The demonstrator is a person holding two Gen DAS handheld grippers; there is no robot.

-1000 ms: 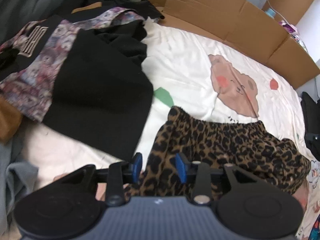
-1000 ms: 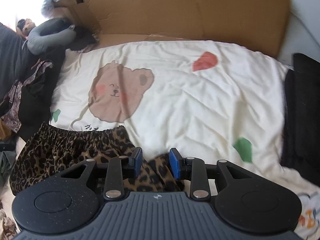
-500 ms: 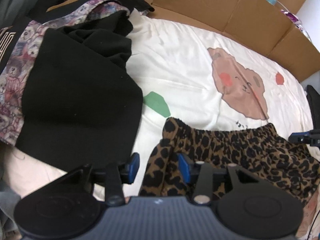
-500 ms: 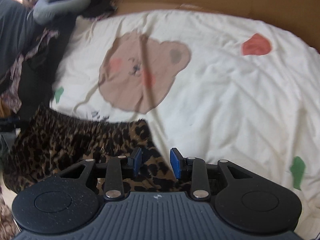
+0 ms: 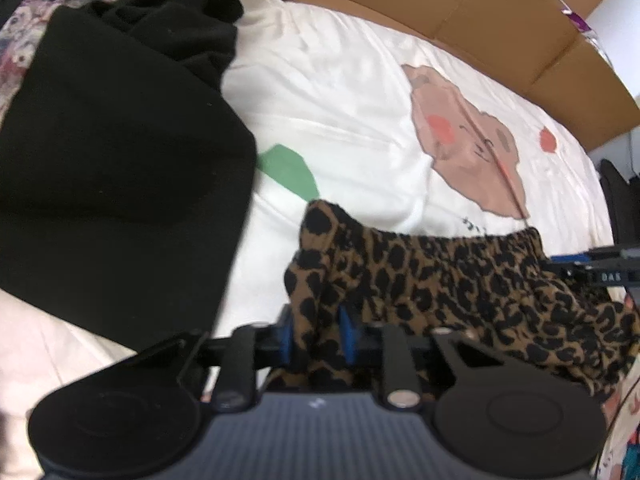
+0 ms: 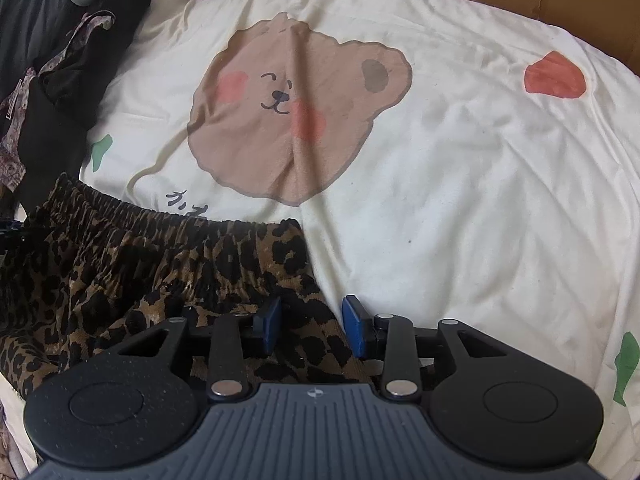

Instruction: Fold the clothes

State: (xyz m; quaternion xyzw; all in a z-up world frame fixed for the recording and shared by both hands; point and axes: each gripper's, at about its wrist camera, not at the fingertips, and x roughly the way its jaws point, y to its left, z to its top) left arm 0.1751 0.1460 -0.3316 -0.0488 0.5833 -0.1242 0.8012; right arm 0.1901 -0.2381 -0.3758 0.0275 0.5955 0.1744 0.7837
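Black folded fleece garment [image 5: 120, 184] fills my left view's left side, brown cardboard wall [image 5: 480, 12] along the top. Leopard-print elastic-waist shorts [image 5: 440, 276] lie lower centre on cream bear-print bedsheet [image 6: 440, 180]; small black writing under the bear unreadable. My left gripper [image 5: 314, 334] is closing on a bunched shorts corner; my right gripper [image 6: 312, 326] stands part open over the waistband end.

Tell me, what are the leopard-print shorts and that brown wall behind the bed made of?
The leopard-print shorts look like soft, matte woven cloth, perhaps fine corduroy: faint ribs show, and the waistband is gathered by elastic. The brown wall looks like plain corrugated cardboard: dull tan, with fold creases and cut edges. The bedsheet beneath looks like printed cotton, wrinkled and matte, though the fibre can't be told.
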